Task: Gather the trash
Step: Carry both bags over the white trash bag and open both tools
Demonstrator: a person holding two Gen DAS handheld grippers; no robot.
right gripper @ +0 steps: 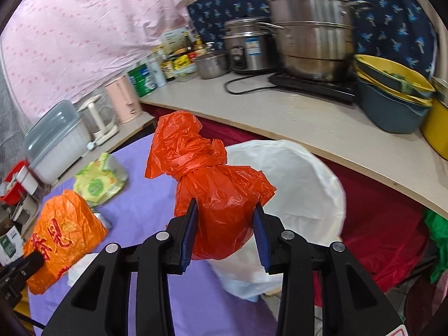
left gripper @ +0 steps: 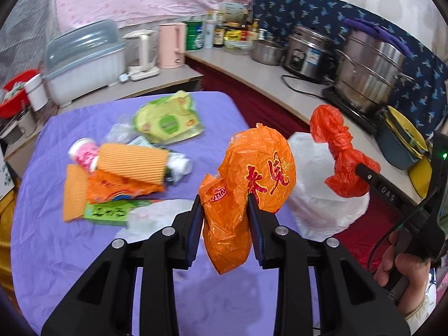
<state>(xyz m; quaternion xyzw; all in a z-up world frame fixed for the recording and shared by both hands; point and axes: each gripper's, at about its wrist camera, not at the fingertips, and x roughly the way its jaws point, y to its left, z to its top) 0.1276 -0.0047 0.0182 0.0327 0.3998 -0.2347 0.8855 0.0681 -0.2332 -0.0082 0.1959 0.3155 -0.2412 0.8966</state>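
Orange bag (left gripper: 246, 184) pinched in our left gripper (left gripper: 225, 224), knotted red bag (right gripper: 215, 193) clamped in our right gripper (right gripper: 224, 232); we should centre each over the white-lined bin (right gripper: 302, 179), right of centre, before releasing.

Left gripper (left gripper: 225, 212) holds crumpled orange printed plastic bag (left gripper: 249, 179) above purple-clothed table (left gripper: 70, 252). To its right, right gripper (right gripper: 225, 228) holds knotted red plastic bag (right gripper: 215, 196) over white-lined bin (right gripper: 302, 184). Remaining wrapper pile (left gripper: 120, 176) on table, left. Wooden counter (right gripper: 308, 123) behind bin.

Left gripper (left gripper: 225, 221) pinches orange bag (left gripper: 246, 184) (printed red); more trash (left gripper: 123, 173) behind.
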